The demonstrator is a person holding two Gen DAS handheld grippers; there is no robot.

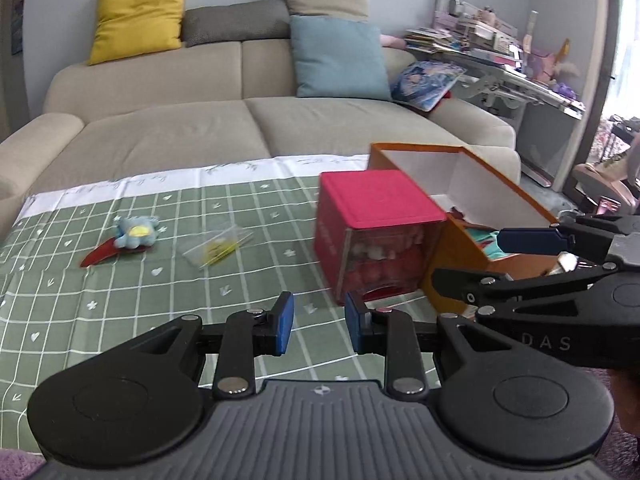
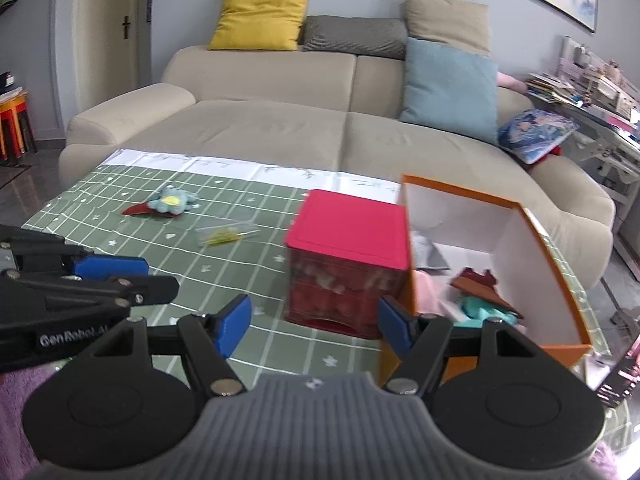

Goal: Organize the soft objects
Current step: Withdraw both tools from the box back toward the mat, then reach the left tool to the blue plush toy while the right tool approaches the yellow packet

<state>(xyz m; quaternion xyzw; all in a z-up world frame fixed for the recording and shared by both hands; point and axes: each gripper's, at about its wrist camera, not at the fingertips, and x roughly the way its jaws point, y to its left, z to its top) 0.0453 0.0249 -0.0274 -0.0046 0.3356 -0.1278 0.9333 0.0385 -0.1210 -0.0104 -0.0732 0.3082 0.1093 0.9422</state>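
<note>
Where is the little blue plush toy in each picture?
Left wrist view: the blue plush toy lies at the left on the green checked cloth, partly on a red piece.
Right wrist view: the blue plush toy lies left of centre, farther up the cloth.
Shared landmark: the pink box, to the toy's right in both, beside the orange box.

- The right gripper (image 2: 314, 326) is holding its blue fingers wide apart, with nothing between them.
- The red box (image 2: 347, 240) is sitting just ahead of it.
- The orange box (image 2: 540, 248) is touching the red box's right side, with soft things lying inside.
- A blue plush toy (image 2: 170, 202) is lying far left of the red box.
</note>
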